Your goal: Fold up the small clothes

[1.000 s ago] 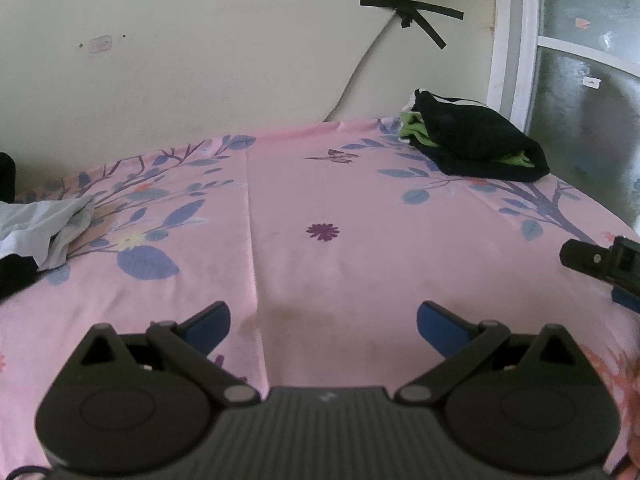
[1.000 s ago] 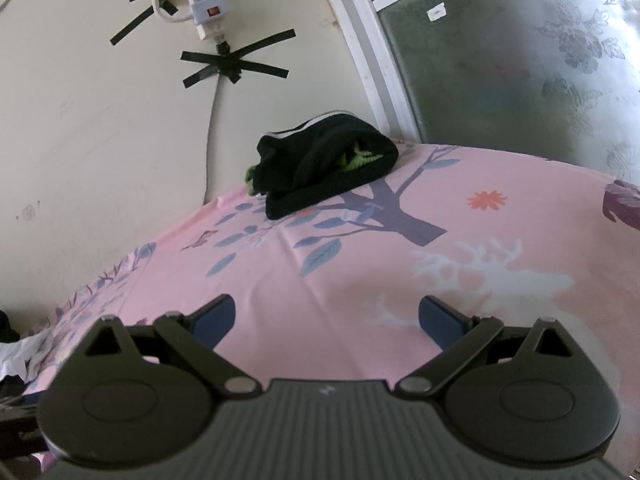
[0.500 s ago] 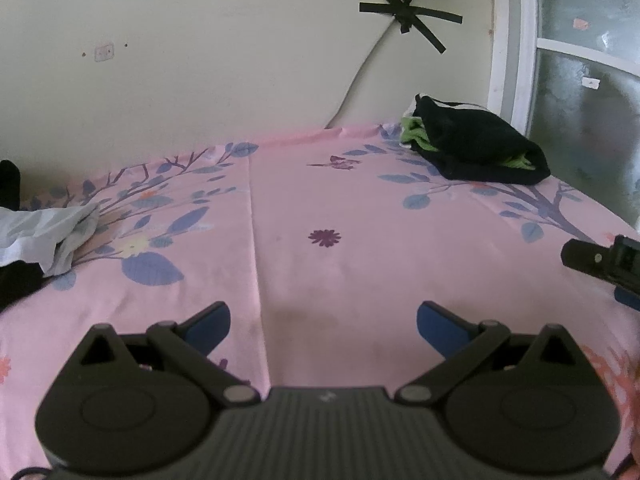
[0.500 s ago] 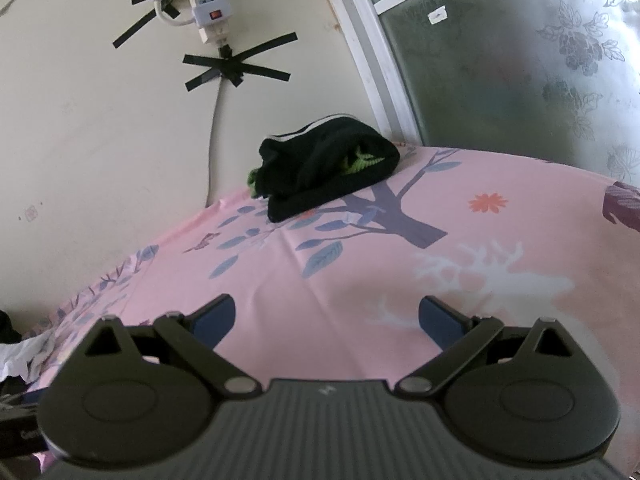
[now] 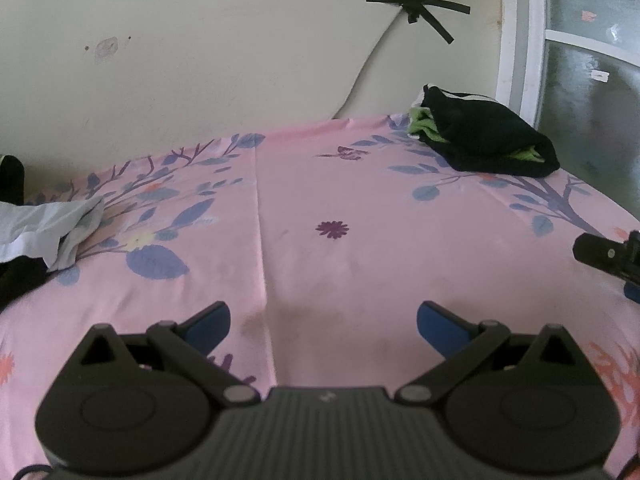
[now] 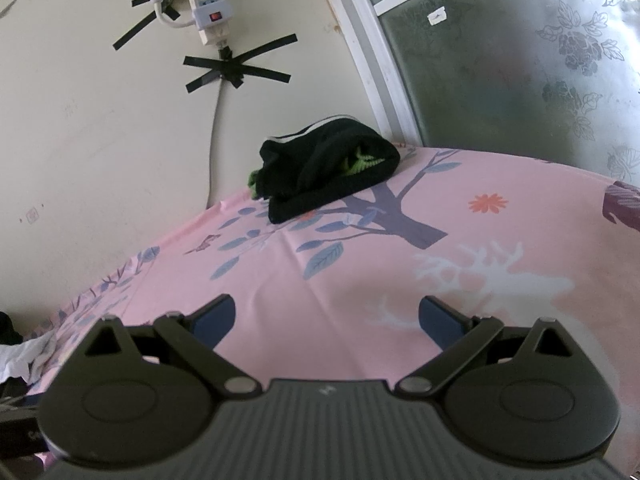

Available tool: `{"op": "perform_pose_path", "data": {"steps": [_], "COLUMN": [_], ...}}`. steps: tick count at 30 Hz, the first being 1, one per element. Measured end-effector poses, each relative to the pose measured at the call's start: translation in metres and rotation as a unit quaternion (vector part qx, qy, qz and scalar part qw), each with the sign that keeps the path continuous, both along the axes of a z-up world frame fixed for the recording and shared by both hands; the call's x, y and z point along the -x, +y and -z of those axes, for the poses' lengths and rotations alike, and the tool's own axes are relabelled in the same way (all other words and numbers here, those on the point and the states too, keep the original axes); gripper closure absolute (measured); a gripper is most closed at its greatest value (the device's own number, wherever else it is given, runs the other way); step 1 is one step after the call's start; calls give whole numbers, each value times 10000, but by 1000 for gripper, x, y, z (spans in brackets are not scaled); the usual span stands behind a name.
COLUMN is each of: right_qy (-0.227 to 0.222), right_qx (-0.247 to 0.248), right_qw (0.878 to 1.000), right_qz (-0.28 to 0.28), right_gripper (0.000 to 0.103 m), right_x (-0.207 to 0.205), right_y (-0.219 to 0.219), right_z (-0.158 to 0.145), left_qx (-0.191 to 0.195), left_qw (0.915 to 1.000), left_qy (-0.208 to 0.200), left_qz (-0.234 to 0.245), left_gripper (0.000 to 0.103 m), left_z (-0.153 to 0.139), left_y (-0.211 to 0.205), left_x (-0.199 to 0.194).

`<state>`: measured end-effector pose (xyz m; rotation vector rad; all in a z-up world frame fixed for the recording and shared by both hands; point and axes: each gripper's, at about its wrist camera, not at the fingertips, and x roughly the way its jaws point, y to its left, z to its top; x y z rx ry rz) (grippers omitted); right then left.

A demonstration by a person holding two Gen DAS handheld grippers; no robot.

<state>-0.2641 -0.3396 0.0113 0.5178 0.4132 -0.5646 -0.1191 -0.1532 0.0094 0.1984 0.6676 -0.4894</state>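
Not much is changing since a second ago: we're tipping the left view down a touch, so the wall socket is slipping off the top edge, and the right view is creeping a bit closer to the black bundle. Both claws are staying wide and holding nothing, the left gripper and right gripper hovering over the bare pink sheet.

Around us: a power strip is hanging on the wall with black tape crossed below it, and its cable is dropping behind the bed. A frosted window is filling the far right. Nothing is sitting between the claws and the clothes.

The black bundle, with green cloth poking out, is lying at the far right corner by the window frame, its long axis running left to right along the far edge. A pale garment is lying crumpled at the left edge, too bunched to call a direction.
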Motion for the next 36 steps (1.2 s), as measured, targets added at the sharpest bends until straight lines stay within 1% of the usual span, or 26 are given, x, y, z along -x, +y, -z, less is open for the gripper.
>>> {"op": "perform_pose_path", "data": {"steps": [6,20,27,36], "right_qy": [-7,-5,46,-16], "right_qx": [-2,3,64,167], "right_qw": [10000,10000,9999,9997], "right_qz": [-4,-19,-83,-154], "right_gripper": [10,10,10,10], "right_x": [0,-1,-3,1], "right_y": [-1,1,4,11], "right_z": [-1,-2,-2,-4], "left_qx": [77,-5,-60,-43], "left_qw": [9998,9999,9995,9991], "left_qy": [156,117,140,25], "left_qz": [-91,-113,-283,-432], "left_gripper": [0,0,0,0], "left_z": [1,1,1,-1], "left_y": [3,0,1,5], "left_x": [-5,-4,-6,-5]}}
